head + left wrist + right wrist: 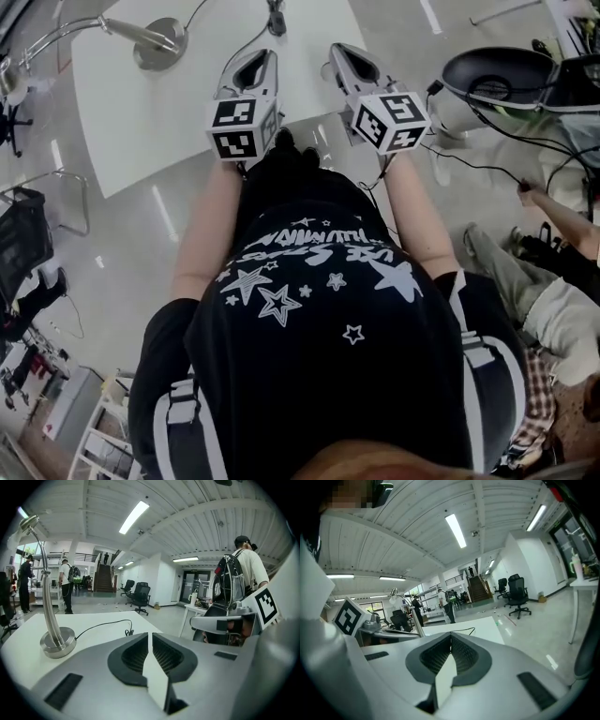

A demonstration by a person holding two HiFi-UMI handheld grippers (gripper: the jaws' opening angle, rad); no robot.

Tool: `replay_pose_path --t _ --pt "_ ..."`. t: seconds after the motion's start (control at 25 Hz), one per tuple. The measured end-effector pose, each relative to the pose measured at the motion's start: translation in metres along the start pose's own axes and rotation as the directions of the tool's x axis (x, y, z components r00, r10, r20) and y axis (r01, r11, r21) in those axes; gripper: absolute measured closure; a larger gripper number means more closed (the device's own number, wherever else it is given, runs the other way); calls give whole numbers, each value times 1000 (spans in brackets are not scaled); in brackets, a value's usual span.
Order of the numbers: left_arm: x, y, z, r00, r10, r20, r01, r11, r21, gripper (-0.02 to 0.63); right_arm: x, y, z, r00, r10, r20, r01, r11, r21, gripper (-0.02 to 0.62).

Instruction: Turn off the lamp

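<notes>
Black shirt cloth printed with white stars (309, 300) fills the lower head view. Beyond it both forearms are held out over the near edge of the white table (159, 122). The left gripper (255, 56) and the right gripper (349, 56) are carried side by side, a little apart. In the left gripper view the two jaws are seen pressed together at their tips with nothing between them. The same is seen in the right gripper view, so both claws are clenched and empty.

The lamp (157, 44) is stood on the far left part of the table. Its round metal base (57, 642) is kept well apart from the left gripper, and its curved stem is bent away leftward past the table edge. A thin black cable (101, 623) is led from the base across the tabletop and ends at a small dark piece. Whether that piece is a switch cannot be told. In the right gripper view the lamp head (393, 595) shows pale and bright, which is taken to mean that the light is on.

The step in hand is judged to be the approach, since nothing has yet been touched. For the next move the switch must first be found, on the base, the stem or the cable. The left gripper, being nearer, is best suited, and its closed tips could be used to press. Care is called for so that the base is not shoved aside.
</notes>
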State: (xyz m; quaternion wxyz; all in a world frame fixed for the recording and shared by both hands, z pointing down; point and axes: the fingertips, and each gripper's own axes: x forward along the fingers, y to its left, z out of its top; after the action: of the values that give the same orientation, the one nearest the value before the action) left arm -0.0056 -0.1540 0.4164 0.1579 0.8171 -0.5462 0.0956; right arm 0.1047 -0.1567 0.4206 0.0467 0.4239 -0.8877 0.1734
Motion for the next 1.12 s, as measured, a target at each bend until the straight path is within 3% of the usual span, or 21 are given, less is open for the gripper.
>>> replay_pose_path --t 0.48,0.8,1.12 --pt "42 24 -21 997 -5 -82 4 1000 -16 589 26 -12 4 997 -65 -52 64 998 -22 589" --pt "82 37 -40 989 -72 -132 74 997 15 479 58 -25 0 989 -119 -84 117 993 -24 589" --pt "103 38 -56 979 -106 -176 109 994 7 419 71 -31 -4 981 -148 -121 148 989 -12 589"
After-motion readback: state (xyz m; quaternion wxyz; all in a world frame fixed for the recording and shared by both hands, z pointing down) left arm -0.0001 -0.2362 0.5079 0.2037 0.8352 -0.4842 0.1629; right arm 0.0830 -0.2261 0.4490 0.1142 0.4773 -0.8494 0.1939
